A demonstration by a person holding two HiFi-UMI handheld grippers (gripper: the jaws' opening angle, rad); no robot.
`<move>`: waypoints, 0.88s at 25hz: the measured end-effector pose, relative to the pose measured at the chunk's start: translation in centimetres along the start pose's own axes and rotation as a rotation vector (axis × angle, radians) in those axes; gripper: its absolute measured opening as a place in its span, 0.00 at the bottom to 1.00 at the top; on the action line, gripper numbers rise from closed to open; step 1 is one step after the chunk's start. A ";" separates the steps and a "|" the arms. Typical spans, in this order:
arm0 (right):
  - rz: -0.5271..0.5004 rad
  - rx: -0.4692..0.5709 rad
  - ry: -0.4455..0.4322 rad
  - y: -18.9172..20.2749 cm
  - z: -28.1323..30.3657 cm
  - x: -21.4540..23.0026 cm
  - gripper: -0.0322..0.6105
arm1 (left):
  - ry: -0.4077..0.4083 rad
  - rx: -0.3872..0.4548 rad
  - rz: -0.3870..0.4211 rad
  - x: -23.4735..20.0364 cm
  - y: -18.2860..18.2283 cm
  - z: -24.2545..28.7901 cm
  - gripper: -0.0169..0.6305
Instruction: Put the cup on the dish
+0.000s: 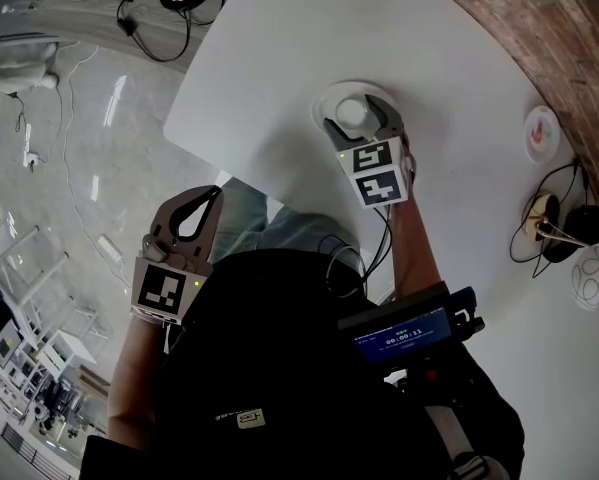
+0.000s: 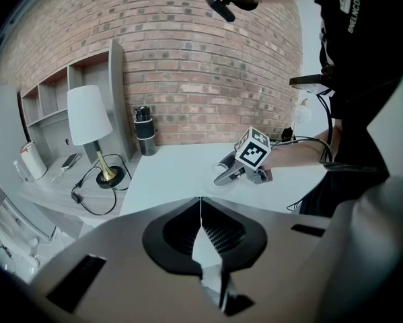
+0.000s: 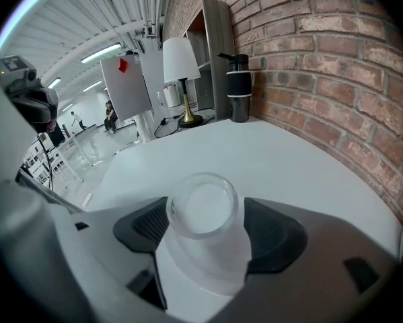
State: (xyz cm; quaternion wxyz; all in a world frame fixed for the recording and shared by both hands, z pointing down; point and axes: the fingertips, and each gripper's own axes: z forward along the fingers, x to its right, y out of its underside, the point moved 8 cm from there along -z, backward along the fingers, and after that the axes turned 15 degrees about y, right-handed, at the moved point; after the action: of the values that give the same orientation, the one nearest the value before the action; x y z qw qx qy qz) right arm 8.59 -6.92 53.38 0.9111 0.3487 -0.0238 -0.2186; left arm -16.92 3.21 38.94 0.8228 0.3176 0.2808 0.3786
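Observation:
A translucent white cup (image 1: 351, 114) stands upright on a round white dish (image 1: 324, 96) near the table's near edge. My right gripper (image 1: 359, 120) reaches around it with a jaw on each side. In the right gripper view the cup (image 3: 202, 210) fills the gap between the dark pads (image 3: 276, 234), and the jaws stand wide without clamping it. My left gripper (image 1: 213, 192) hangs off the table to the left, over the person's lap. Its jaws meet in a thin line (image 2: 201, 207) with nothing between them. From there the right gripper (image 2: 223, 171) shows at the table.
The white table (image 1: 279, 58) ends at a corner on the left (image 1: 169, 128), with floor beyond. A brick wall (image 1: 539, 28) curves along the right. A small round orange-marked object (image 1: 541, 133) and cables (image 1: 554, 223) lie by it. Far back stand a lamp (image 3: 180, 66) and a black bottle (image 3: 239, 96).

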 end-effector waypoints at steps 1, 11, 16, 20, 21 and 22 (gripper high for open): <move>0.002 0.003 -0.003 -0.1 -0.2 0.0 0.57 | -0.001 0.002 0.001 0.0 0.0 0.0 0.04; 0.037 0.029 0.003 -0.9 -2.4 0.5 0.58 | 0.017 0.033 0.018 -0.1 -1.1 0.1 0.04; 0.064 0.054 0.018 -1.6 -4.0 0.9 0.58 | 0.028 0.050 0.042 -0.5 -2.0 0.3 0.04; 0.099 0.077 0.034 -2.5 -5.4 1.4 0.58 | 0.042 0.058 0.064 -0.9 -2.6 0.2 0.04; 0.107 0.084 0.043 -2.6 -5.8 1.6 0.58 | 0.047 0.060 0.070 -1.0 -2.8 0.2 0.04; 0.117 0.094 0.055 -2.9 -6.1 1.8 0.58 | 0.053 0.064 0.075 -1.1 -3.0 0.3 0.04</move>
State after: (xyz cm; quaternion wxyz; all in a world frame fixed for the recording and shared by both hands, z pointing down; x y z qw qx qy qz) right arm 10.33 -5.76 46.72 0.9053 0.3950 -0.0292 -0.1537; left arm -15.98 0.76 37.18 0.7897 0.3439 0.3022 0.4085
